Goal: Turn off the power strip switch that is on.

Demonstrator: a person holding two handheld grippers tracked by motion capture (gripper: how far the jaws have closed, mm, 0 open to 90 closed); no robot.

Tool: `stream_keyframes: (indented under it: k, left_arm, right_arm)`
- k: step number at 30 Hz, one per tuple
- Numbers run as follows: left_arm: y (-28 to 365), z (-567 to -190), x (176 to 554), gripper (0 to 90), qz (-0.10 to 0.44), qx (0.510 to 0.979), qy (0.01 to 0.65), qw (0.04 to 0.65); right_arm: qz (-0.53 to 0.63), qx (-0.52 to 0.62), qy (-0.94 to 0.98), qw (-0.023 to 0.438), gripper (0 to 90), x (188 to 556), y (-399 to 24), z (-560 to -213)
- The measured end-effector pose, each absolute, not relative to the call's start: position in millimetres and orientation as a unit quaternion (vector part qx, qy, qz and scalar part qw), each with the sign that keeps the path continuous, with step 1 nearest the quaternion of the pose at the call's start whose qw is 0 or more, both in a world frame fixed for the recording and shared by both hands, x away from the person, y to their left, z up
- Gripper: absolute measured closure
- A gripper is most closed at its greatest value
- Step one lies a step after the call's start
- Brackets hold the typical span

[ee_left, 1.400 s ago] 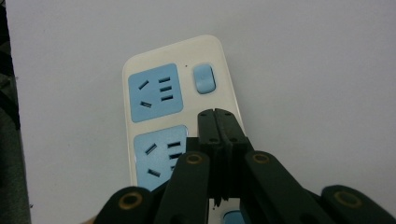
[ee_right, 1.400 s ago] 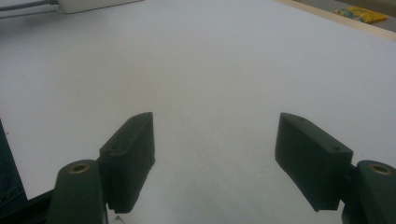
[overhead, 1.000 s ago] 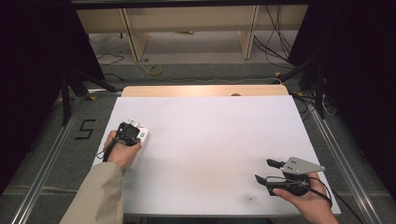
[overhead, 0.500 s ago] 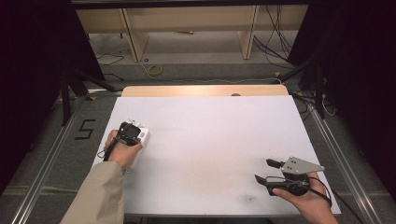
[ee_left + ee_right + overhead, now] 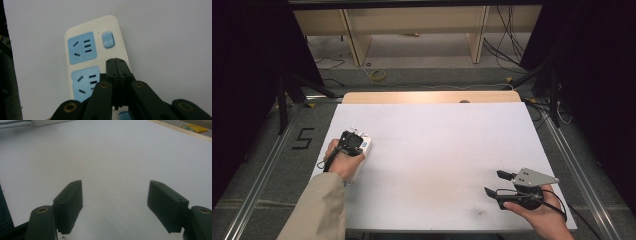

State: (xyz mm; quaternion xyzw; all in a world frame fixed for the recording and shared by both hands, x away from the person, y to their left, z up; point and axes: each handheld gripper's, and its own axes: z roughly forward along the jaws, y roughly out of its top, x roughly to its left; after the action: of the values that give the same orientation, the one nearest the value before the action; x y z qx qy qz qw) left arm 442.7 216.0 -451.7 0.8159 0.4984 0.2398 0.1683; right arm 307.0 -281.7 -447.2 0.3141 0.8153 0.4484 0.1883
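A white power strip (image 5: 95, 57) with pale blue sockets and a blue switch (image 5: 108, 40) lies flat on the white table near its left edge. My left gripper (image 5: 116, 61) hangs just above the strip, jaws pressed together with nothing between them, tips over the strip's right side below the switch. In the high view the left gripper (image 5: 351, 141) covers most of the power strip (image 5: 365, 145). My right gripper (image 5: 496, 182) rests low at the table's front right, jaws wide apart and empty; its own view shows the right gripper (image 5: 115, 202) over bare table.
The white table (image 5: 437, 150) has a wooden strip along its far edge. A person's sleeve comes in at the bottom left. Cables and wooden shelving lie on the floor beyond the table. A black "5" is marked on the floor at left.
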Motion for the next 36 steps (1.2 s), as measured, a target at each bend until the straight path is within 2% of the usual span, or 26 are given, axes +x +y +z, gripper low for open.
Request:
stream_keyframes:
  k: [36]
  left_arm:
    - [211.2,-452.3,441.8,90.0,0.258,0.824,0.482,0.152]
  right_arm:
    - [0.450,0.313,0.815,0.189,29.3,307.4,-282.0,-446.8]
